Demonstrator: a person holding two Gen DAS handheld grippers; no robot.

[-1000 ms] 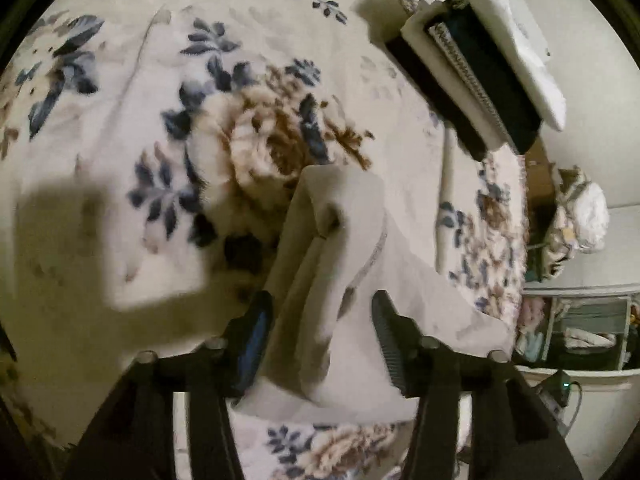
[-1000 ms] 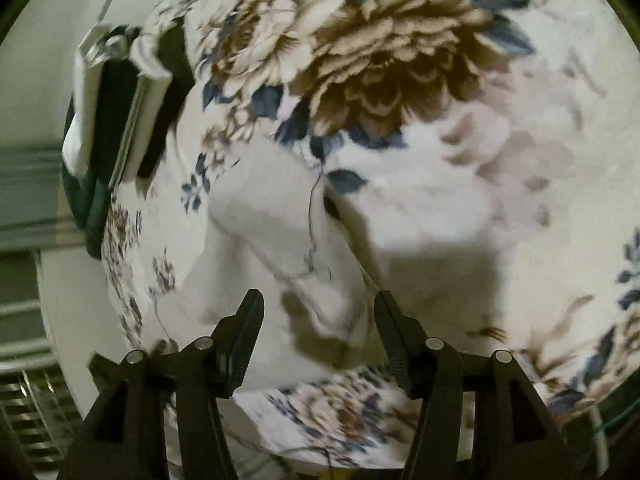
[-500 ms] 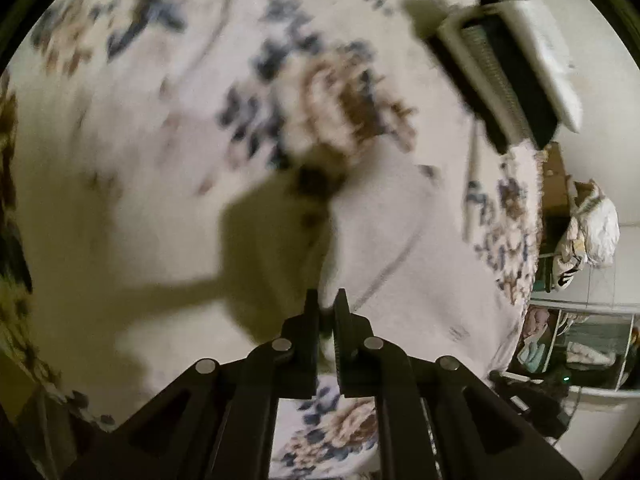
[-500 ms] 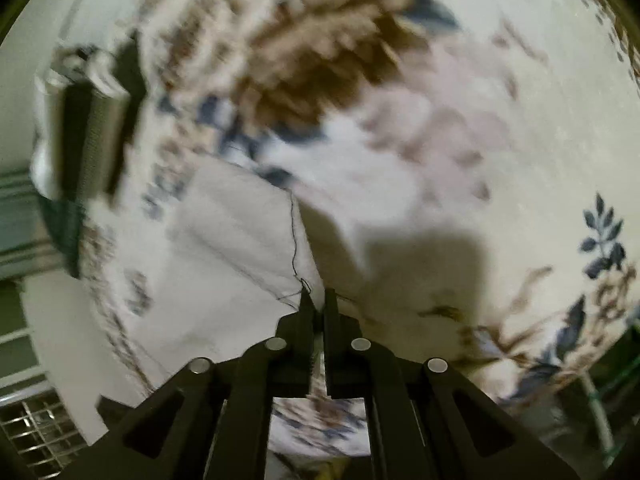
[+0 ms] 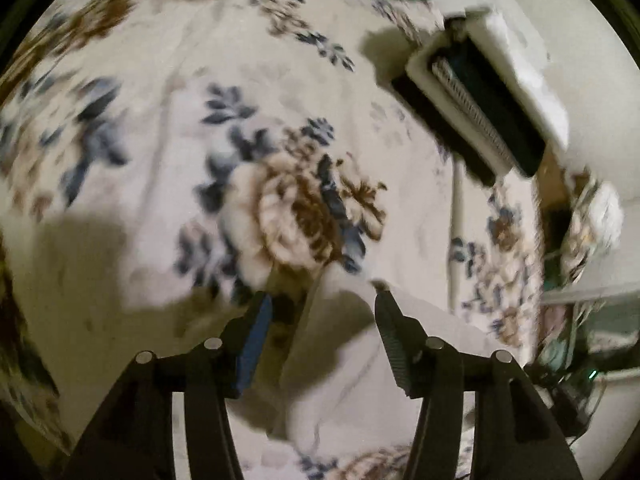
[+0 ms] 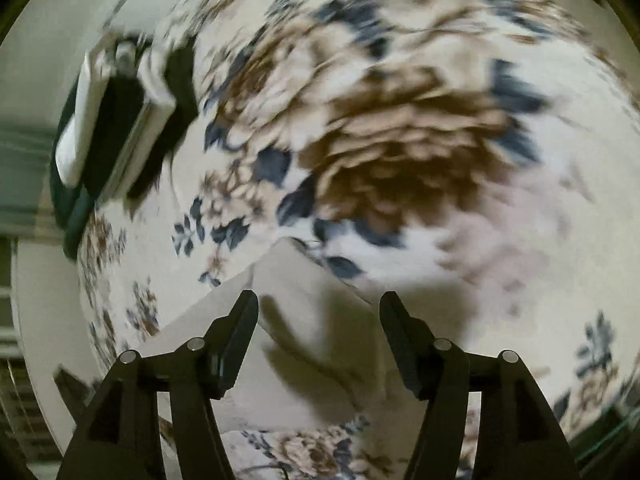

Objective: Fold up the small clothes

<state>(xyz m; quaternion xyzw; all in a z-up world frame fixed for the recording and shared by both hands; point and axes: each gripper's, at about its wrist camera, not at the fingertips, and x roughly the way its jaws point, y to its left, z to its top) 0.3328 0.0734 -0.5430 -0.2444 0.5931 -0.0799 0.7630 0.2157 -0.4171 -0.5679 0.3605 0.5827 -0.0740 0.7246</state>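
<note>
Now both apart, jaws just opened: left gripper (image 5: 322, 320) and right gripper (image 6: 318, 316), each poised over the pale beige folded cloth garment (image 5: 360, 360), nothing pinched. Garment (image 6: 304, 320) lying flat on the cream bed blanket with brown and navy flowers (image 5: 280, 160). Farther off, near the blanket's edge, a stack of folded black and white clothes (image 5: 480, 108).

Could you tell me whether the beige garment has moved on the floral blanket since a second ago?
Yes: the beige garment now lies flatter, its raised fold no longer covering the brown flower.
</note>
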